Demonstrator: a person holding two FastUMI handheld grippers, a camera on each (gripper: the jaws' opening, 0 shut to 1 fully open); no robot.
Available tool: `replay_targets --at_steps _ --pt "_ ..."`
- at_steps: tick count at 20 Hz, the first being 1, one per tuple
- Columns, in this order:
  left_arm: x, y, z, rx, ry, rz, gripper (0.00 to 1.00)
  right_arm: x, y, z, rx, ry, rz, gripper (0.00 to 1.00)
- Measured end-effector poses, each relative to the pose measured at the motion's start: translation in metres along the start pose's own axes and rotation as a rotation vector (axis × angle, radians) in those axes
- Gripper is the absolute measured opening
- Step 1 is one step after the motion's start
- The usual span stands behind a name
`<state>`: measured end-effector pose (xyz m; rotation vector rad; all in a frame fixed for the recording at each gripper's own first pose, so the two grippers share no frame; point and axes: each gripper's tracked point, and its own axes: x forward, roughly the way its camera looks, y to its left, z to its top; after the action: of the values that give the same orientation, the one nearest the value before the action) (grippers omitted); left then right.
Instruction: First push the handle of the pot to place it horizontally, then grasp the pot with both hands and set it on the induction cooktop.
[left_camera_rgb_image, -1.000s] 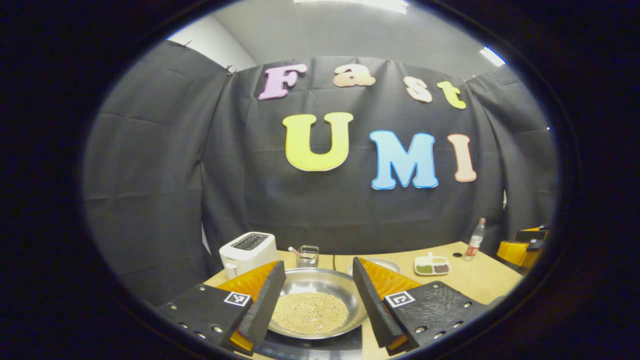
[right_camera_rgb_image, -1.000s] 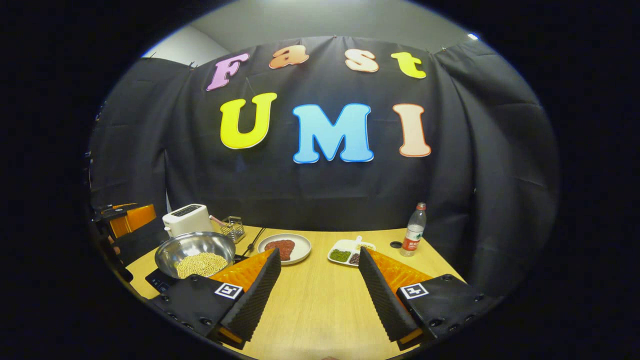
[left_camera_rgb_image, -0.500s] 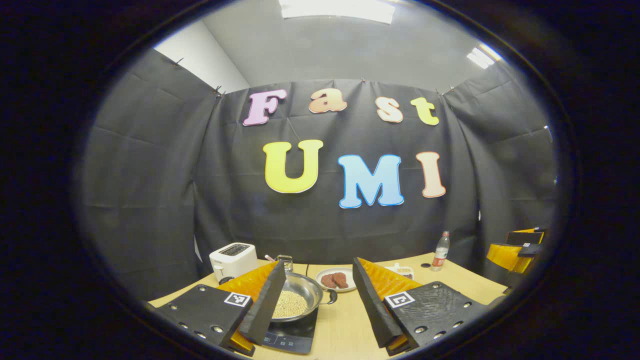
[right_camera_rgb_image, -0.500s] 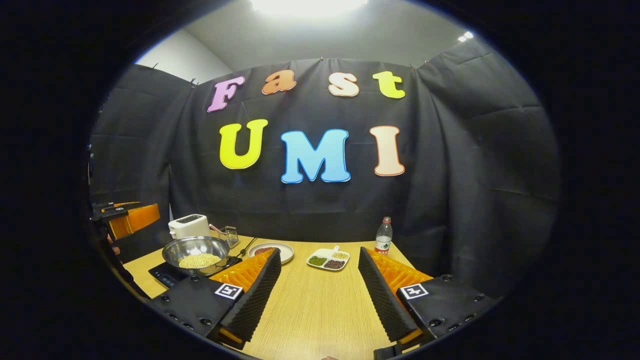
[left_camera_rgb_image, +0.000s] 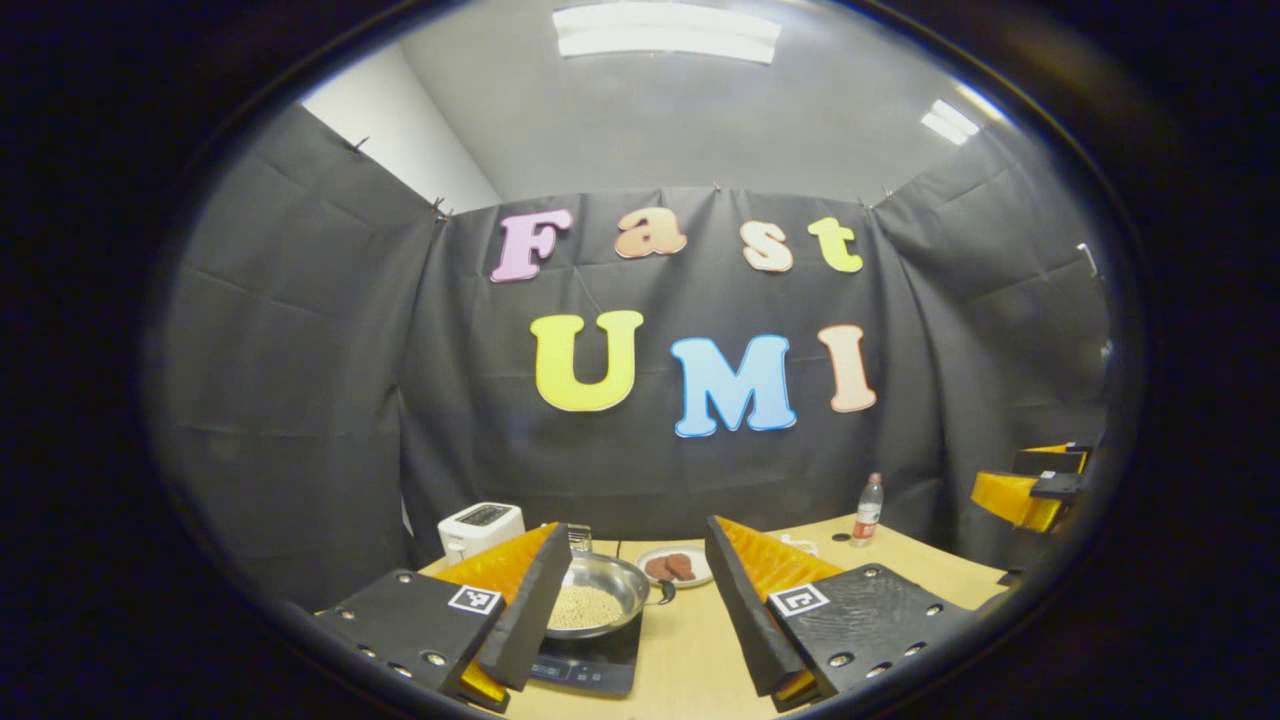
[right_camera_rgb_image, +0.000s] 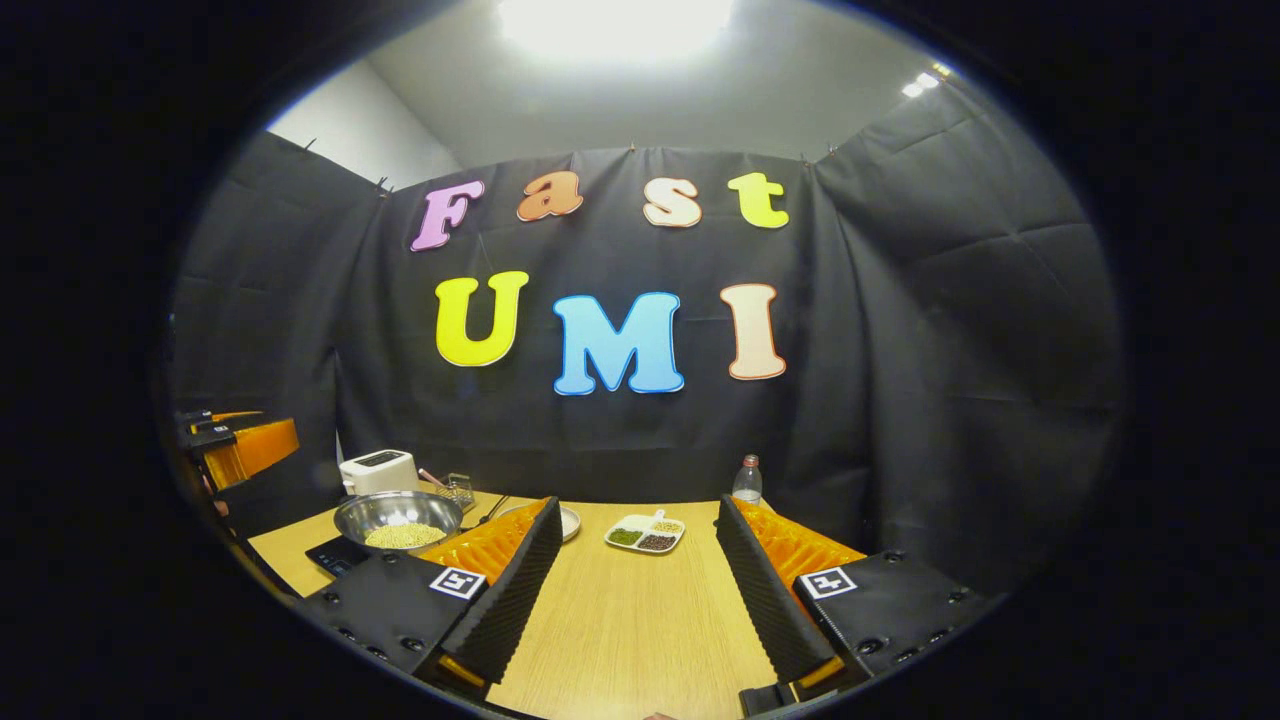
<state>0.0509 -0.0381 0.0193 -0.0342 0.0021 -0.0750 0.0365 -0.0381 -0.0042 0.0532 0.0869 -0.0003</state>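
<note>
A steel pot (left_camera_rgb_image: 596, 600) filled with pale beans sits on the black induction cooktop (left_camera_rgb_image: 590, 665), its short dark handle (left_camera_rgb_image: 663, 592) pointing right. My left gripper (left_camera_rgb_image: 636, 527) is open and empty, held back from the pot and above the table. The right gripper view has the pot (right_camera_rgb_image: 398, 518) on the cooktop (right_camera_rgb_image: 335, 553) at the far left of the wooden table (right_camera_rgb_image: 630, 620). My right gripper (right_camera_rgb_image: 638, 505) is open over bare table, holding nothing. The other hand's gripper shows at the edge of both views, right (left_camera_rgb_image: 1030, 490) and left (right_camera_rgb_image: 235, 445).
Behind the pot stand a white toaster (left_camera_rgb_image: 480, 525) and a small wire basket (right_camera_rgb_image: 458, 490). A plate with brown food (left_camera_rgb_image: 675, 567), a divided dish of beans (right_camera_rgb_image: 645, 533) and a plastic bottle (right_camera_rgb_image: 745, 482) lie toward the back of the table.
Both grippers have drawn back and risen away from the pot, which now looks smaller and farther off. The pot has stayed on the cooktop. Both grippers remain open.
</note>
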Motion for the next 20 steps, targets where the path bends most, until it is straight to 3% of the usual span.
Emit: replay_targets --at_steps 10,12,14,18,20 --pt "-0.047 0.024 0.021 0.016 -0.039 -0.024 0.79 -0.051 0.020 0.013 -0.035 -0.038 -0.007 0.98" --pt "-0.054 0.025 0.022 0.026 -0.044 -0.030 0.84 -0.060 0.019 0.015 -0.030 -0.043 -0.012 0.96" --pt "-0.060 0.024 0.024 0.029 -0.046 -0.039 0.79 -0.067 0.017 0.018 -0.030 -0.052 -0.019 0.96" --pt "-0.069 0.024 0.022 0.026 -0.041 -0.049 0.79 -0.080 0.013 0.020 -0.046 -0.070 -0.027 1.00" --pt "-0.070 0.024 0.023 0.027 -0.042 -0.053 0.79 -0.084 0.013 0.019 -0.047 -0.068 -0.026 0.96"
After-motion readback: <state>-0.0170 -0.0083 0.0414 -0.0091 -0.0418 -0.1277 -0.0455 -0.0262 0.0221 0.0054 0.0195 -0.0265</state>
